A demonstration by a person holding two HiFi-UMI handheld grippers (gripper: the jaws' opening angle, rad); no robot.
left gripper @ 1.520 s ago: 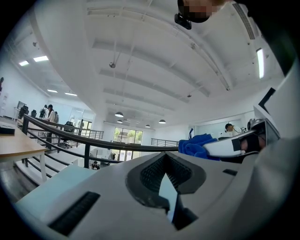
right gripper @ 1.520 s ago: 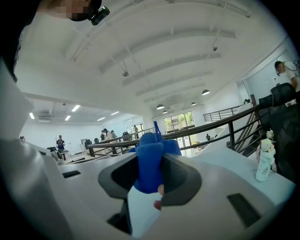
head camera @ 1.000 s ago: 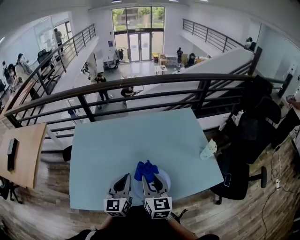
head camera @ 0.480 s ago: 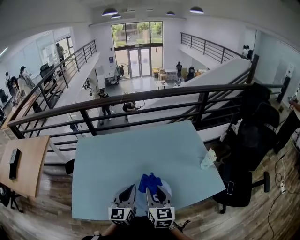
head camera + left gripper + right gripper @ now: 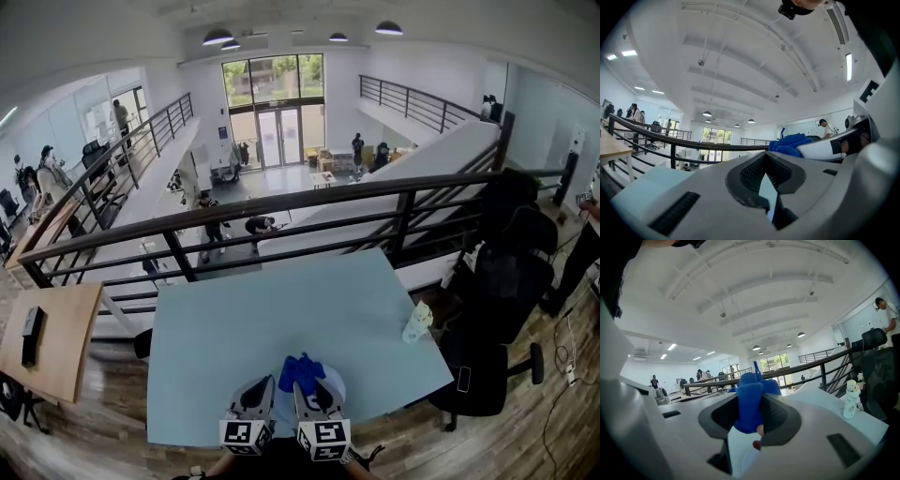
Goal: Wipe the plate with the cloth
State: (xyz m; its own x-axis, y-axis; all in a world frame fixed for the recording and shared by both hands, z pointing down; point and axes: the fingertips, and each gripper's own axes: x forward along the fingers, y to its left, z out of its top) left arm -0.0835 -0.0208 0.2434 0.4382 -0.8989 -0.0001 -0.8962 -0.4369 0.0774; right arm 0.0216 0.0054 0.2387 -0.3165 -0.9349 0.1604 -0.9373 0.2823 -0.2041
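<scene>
The pale blue bench (image 5: 281, 300) stands against a dark railing (image 5: 281, 201). A white plate (image 5: 334, 386) sits at the bench's near edge, partly under both claws. The left claw (image 5: 262, 385) is at the plate's left rim, clenched on it: a thin pale edge shows pinched between its jaws in the left gripper view. The right claw (image 5: 306, 386), just beside it, is clamped on the blue cloth (image 5: 301, 368), which bunches up out of the jaws and lies over the plate. A small pale bottle (image 5: 417, 323) stands upright near the bench's right edge, well apart from the plate.
</scene>
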